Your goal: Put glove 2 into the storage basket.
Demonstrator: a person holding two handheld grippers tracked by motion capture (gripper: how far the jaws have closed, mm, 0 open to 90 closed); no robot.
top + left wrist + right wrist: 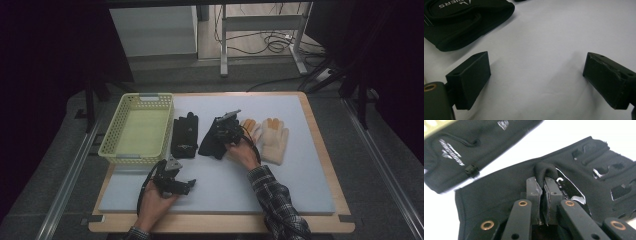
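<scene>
Right gripper down on the black glove mid-bench, fingers pinched shut on a raised fold of its fabric. Glove flat on the white pad, its cut-out finger end toward the right in the right gripper view. Second black glove just left of it, apart, beside the yellow basket at far left. Pair of cream gloves just right of the gripped glove. Left gripper near the bench's near-left edge, fingers spread wide over bare pad, nothing between them; cuff of a black glove at upper left in the left gripper view.
</scene>
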